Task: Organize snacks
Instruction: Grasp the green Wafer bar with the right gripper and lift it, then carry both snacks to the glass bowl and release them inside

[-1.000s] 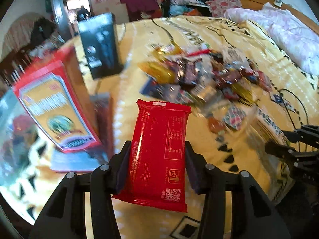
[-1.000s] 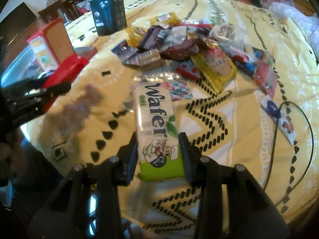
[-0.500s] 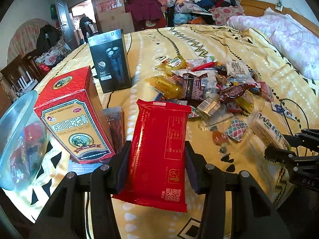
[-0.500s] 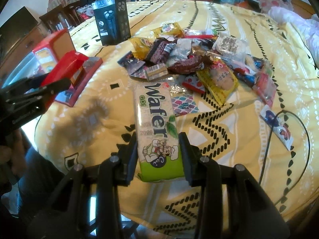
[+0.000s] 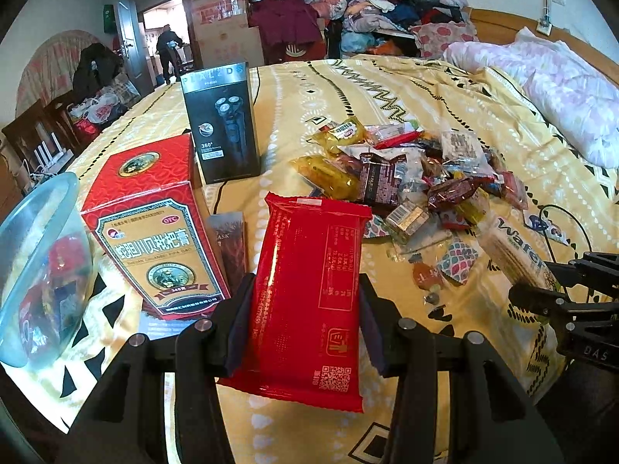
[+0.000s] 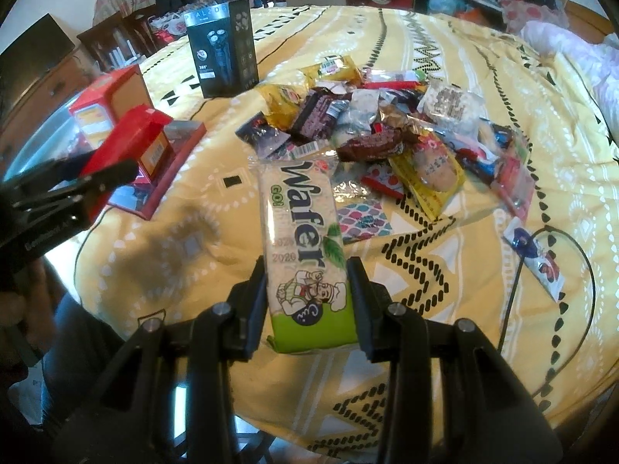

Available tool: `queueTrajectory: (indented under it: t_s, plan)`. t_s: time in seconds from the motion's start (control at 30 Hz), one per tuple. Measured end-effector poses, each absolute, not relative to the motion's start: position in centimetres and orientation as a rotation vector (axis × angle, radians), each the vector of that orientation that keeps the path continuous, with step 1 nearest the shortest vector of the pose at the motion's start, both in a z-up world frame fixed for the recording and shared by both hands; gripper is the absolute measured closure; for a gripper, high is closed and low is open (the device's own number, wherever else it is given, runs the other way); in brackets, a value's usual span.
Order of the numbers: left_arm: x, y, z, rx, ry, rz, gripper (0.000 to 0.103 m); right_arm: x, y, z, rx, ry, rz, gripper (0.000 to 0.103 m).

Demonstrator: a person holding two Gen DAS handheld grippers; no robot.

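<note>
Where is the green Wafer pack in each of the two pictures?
Left wrist view: the Wafer pack is at the far right edge, held in the right tongs.
Right wrist view: the Wafer pack is in the lower middle, clamped between the right tongs.
Shared landmark: the black shaver box stands upright at the upper left in both.

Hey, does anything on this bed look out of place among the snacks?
Yes. A black shaver box stands upright beside the snack pile, and a red medicine-style carton sits nearby. Neither looks like a snack.
</note>
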State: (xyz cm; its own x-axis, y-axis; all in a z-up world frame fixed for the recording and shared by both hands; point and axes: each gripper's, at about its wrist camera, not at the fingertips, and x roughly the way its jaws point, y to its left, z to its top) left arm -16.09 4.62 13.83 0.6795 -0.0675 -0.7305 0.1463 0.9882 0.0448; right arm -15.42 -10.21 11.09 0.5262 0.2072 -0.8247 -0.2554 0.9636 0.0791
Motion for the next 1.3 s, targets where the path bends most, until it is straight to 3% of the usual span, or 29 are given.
queueTrajectory:
  t_s: [0.73, 1.3]
  plan:
    - [-15.4, 8.2, 14.7, 0.044, 0.795, -0.094, 0.052, -13.2, -6.9, 13.8, -0.068, 0.929, 0.290, 0.064]
    - [-15.3, 6.5, 12.9, 0.085, 0.831, -0.147, 0.052, -13.3, -6.9, 10.9, -0.032, 0.998, 0.287, 0.064]
